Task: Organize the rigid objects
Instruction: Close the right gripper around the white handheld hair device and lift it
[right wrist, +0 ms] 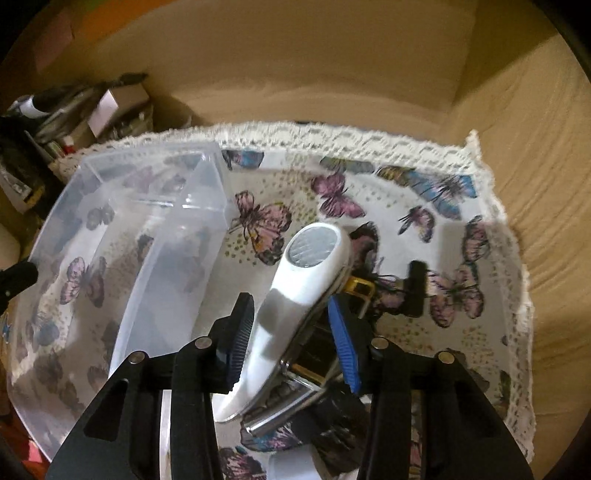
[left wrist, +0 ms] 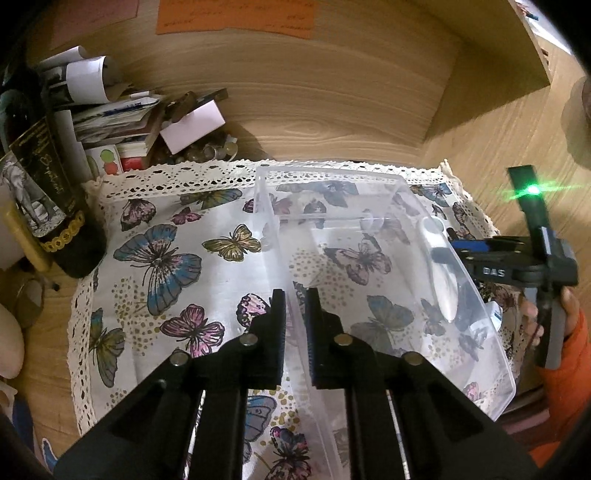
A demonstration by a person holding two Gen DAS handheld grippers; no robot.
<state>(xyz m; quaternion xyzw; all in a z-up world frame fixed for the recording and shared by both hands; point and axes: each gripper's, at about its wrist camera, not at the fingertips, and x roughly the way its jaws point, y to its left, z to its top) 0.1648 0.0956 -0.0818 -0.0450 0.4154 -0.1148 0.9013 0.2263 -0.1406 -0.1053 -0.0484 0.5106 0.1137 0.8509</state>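
I read "DAS" in pale letters on black body of right gripper [left wrist: 493, 272], seen from my left wrist view. Dark bottle [left wrist: 48, 206] at left carries gold script label, too curled and dim for me to make out. Orange paper [left wrist: 236, 16] on back wall shows handwriting, illegible. Right wrist view: nothing readable.

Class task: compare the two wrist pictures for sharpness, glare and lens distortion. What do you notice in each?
Left wrist view: sharp; green flare at right; fisheye bends the wooden wall. Right wrist view: soft and blurred, warm yellow cast; the clear plastic box shows pale reflections.
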